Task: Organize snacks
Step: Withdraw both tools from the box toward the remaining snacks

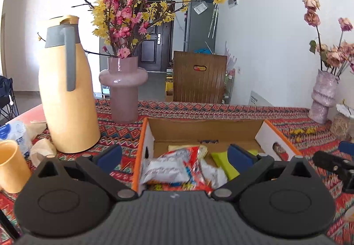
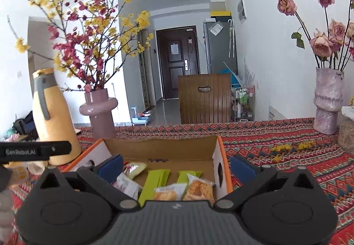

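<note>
Snack packets (image 1: 177, 167) fill the cardboard box (image 1: 205, 128); left gripper (image 1: 174, 154) and right gripper (image 2: 176, 166) hover spread wide, empty.

Surface (image 2: 276, 140) under a patterned cloth, bearing an open snack box (image 2: 159, 147), yellow jug (image 1: 66, 98), two vases (image 1: 122, 90) (image 2: 327, 101), and a cup (image 1: 11, 167).

Only "GenRobot.AI" reads clearly, printed in white on the black left gripper (image 2: 35, 152).
</note>
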